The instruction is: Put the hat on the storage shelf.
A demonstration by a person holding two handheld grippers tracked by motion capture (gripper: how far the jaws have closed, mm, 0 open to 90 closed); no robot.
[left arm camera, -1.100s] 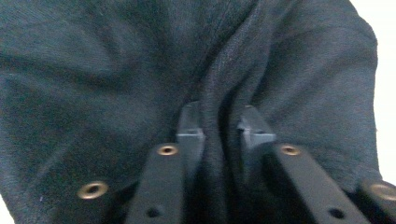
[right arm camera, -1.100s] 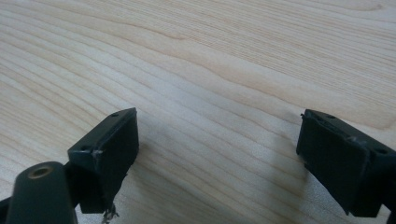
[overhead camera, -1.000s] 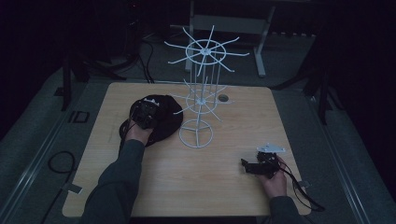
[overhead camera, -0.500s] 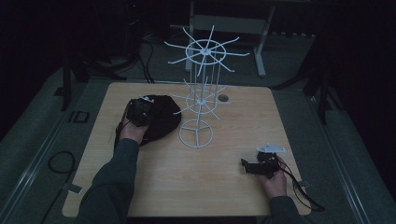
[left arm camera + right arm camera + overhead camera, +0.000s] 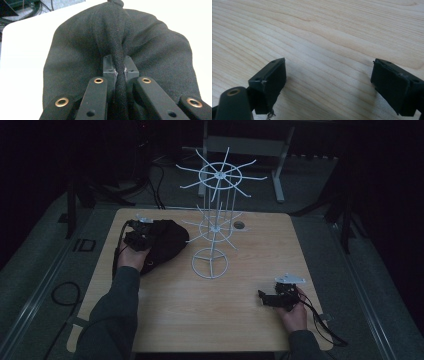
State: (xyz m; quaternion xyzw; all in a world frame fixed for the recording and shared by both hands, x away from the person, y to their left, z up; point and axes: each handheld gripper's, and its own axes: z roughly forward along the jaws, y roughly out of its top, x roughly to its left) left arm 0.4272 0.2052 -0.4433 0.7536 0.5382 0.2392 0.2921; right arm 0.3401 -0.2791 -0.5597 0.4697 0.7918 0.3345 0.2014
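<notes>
A black cloth cap (image 5: 162, 242) lies on the left part of the wooden table (image 5: 240, 330), beside a white wire display stand (image 5: 212, 227). My left gripper (image 5: 136, 239) sits at the cap's left edge. In the left gripper view that gripper (image 5: 119, 72) is shut on a raised fold of the black cloth (image 5: 117, 37). My right gripper (image 5: 272, 297) rests low near the table's front right, held by a hand. In the right gripper view the right gripper (image 5: 328, 75) stands open over bare wood, with nothing between its pads.
The wire stand has a round base (image 5: 210, 262) at mid-table and spokes at two heights. A small round hole (image 5: 240, 225) is in the tabletop behind it. Cables (image 5: 65, 295) lie on the floor at the left. A grey frame (image 5: 245, 145) stands behind the table.
The left hand and gripper have shifted slightly left and toward the far side at the cap's edge. The right gripper has stayed in place.
</notes>
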